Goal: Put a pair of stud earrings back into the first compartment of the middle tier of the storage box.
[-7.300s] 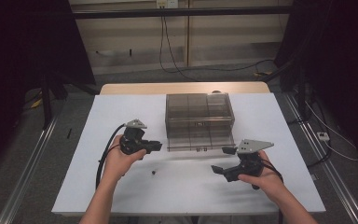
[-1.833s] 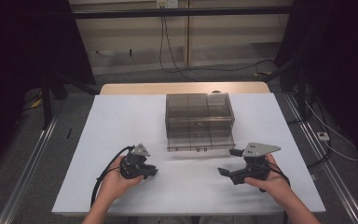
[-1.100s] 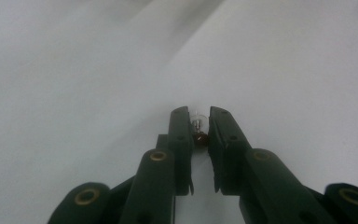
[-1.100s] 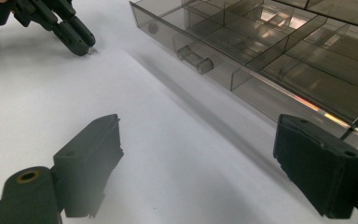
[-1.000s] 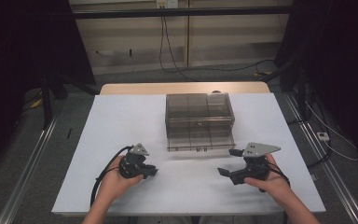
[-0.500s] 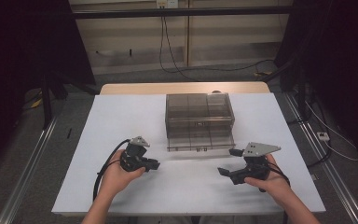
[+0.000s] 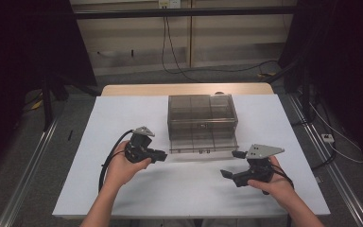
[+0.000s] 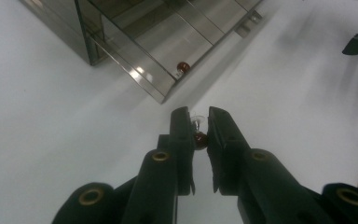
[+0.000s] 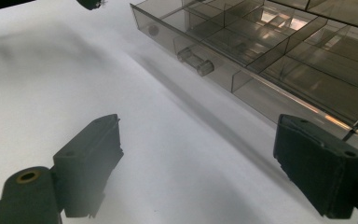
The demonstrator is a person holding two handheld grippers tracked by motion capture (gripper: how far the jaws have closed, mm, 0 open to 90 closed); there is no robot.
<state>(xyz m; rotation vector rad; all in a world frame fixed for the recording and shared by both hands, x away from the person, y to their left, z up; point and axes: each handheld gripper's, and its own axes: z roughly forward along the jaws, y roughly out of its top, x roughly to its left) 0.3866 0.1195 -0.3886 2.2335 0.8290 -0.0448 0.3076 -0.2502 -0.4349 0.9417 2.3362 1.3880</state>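
Small bulb [image 8: 198, 128]: clear glass tip, reddish-brown base, pinched between jaws of left gripper [image 8: 198, 123], just above white table, near open drawer [image 8: 168, 44]. Drawer: smoky clear plastic, divided compartments, second bulb [image 8: 182, 66] inside corner.

Two matte black handheld two-jaw grippers: the left gripper [image 7: 161, 155] and right gripper [image 7: 230, 164] each carry a grey three-cornered plate, brass-ringed screw holes and a trailing black cable. The forearms are bare, without sleeves.

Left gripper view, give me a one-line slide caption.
Left gripper pinches a small clear bulb above the white table, near the open drawer.
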